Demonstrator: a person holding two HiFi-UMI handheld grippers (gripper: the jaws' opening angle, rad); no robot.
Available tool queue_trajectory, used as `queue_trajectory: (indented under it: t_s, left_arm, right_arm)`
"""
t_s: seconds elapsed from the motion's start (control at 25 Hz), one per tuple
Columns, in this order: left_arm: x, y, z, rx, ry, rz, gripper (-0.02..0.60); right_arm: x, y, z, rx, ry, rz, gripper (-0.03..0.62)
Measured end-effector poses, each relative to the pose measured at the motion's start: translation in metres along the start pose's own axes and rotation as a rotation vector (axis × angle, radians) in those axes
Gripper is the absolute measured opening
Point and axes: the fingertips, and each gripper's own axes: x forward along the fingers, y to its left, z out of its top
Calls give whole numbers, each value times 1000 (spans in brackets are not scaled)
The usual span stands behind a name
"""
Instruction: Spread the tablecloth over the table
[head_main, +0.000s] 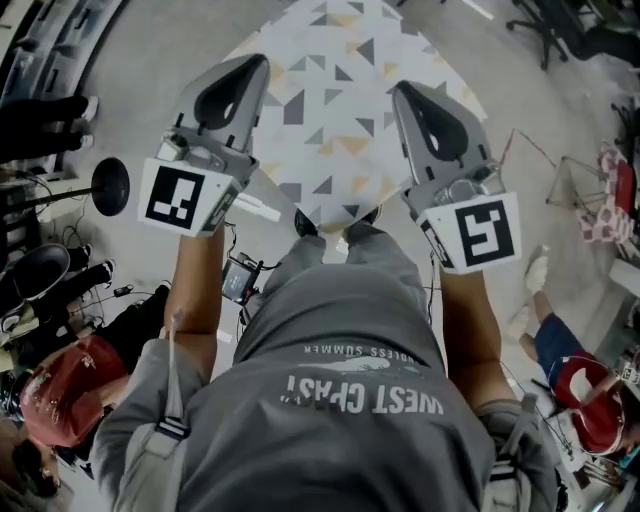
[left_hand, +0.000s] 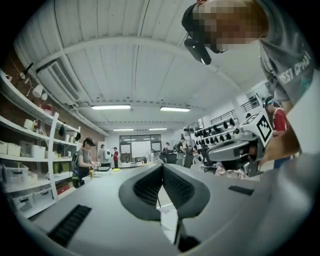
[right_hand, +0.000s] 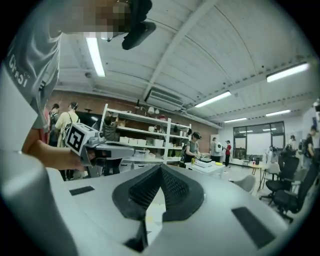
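White fabric tablecloth with grey and yellow triangles hangs between the left gripper and right gripper, both sets of jaws pinched shut on its edge. Looks like the lift-out step. Next it needs floating over the table, which isn't in view.

Matt cloth (looks smooth) for the tablecloth; left claw and right claw — matt grey plastic, ribbed pads.

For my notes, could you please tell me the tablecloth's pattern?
The tablecloth is white with grey and yellow triangles; clearest in head view.
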Motion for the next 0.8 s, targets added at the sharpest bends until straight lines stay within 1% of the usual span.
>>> queue_trajectory:
  t_s: [0.12, 0.24, 0.32, 0.44, 0.6, 0.8]
  left_arm:
    - [-11, -20, 35, 13, -26, -36, -2]
    - [-28, -29, 56, 48, -54, -42, -2]
    - [-39, -29, 66, 57, -73, -41, -2]
    - [-55, -20, 77, 64, -83, -31, -2]
    - [-73, -4, 83, 71, -92, 3, -2]
    - [-86, 13, 91, 60, -110, 31, -2]
  right_arm:
    - [-3, 29, 25, -28, 25, 23, 8]
    - [-13, 45, 43, -36, 27, 19, 8]
    - [-18, 51, 52, -45, 21, 19, 8]
    - [-19, 58, 62, -60, 21, 29, 8]
    - [-17, 69, 69, -67, 13, 33, 8]
    - [-9, 79, 76, -78, 25, 48, 8]
